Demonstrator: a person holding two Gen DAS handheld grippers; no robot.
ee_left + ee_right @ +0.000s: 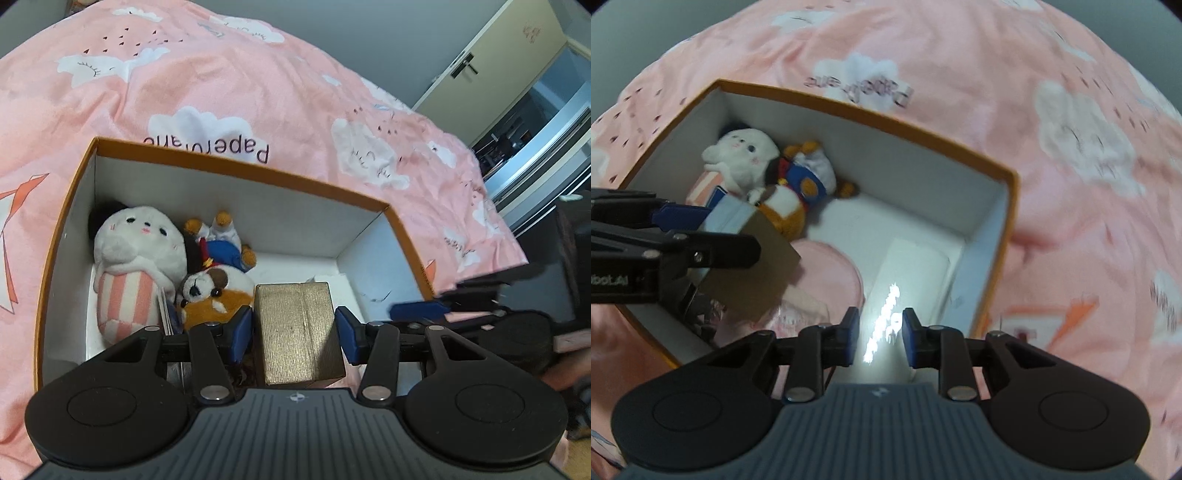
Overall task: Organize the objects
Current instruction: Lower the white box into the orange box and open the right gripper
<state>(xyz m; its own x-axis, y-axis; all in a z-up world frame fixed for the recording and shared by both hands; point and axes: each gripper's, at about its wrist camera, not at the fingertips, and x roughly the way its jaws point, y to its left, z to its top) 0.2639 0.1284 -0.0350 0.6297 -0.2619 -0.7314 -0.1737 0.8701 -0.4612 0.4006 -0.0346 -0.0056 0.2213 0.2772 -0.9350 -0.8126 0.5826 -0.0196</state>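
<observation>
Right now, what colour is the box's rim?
Orange, with white walls inside: the storage box rim shows best in the left wrist view.

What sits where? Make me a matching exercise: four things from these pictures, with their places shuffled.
1 gold box
2 white plush
3 orange-rimmed carton
4 flat white packet

A on the pink bedspread
B by the carton's right wall
C in the carton's far left corner
D between the fingers of the left gripper

Pairs: 1-D, 2-C, 3-A, 4-B
</observation>
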